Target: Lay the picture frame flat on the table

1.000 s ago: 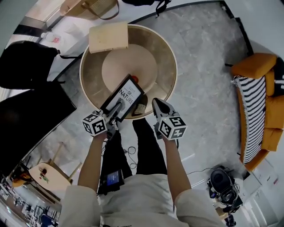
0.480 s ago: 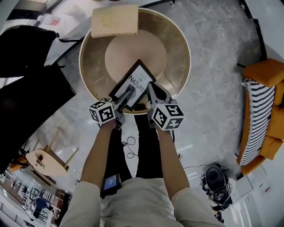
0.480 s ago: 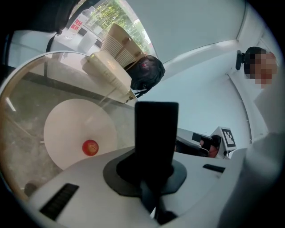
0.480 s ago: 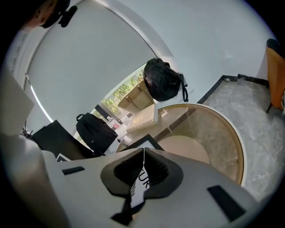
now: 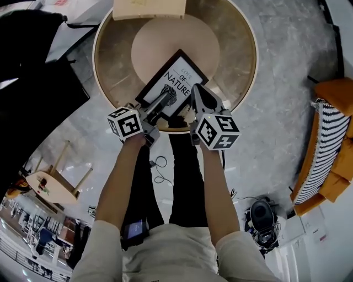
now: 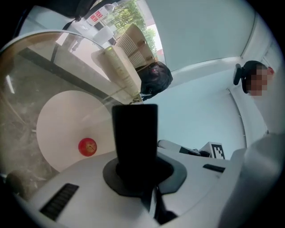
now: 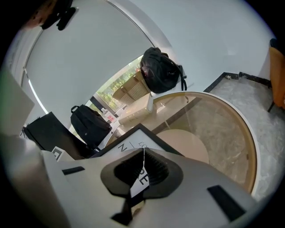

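Observation:
The black picture frame [image 5: 172, 82] with a white "NATURE" print faces up over the near side of the round glass table [image 5: 242, 82]. My left gripper [image 5: 161, 103] is shut on the frame's near edge, which shows as a black bar [image 6: 135, 138] between the jaws in the left gripper view. My right gripper [image 5: 196, 95] is at the frame's near right corner with its jaws together. The print [image 7: 129, 142] shows just beyond its tips [image 7: 143, 150]. I cannot tell whether the frame rests fully on the glass.
A red apple [image 6: 87, 146] lies on the table beyond the frame. A beige box [image 5: 149, 7] sits at the far rim. Black bags [image 5: 33, 60] stand left, an orange sofa [image 5: 331, 143] right, a small wooden stool [image 5: 52, 187] at lower left.
Both grippers have moved forward over the table with the frame. The frame now sits farther in and hides the red apple in the head view.

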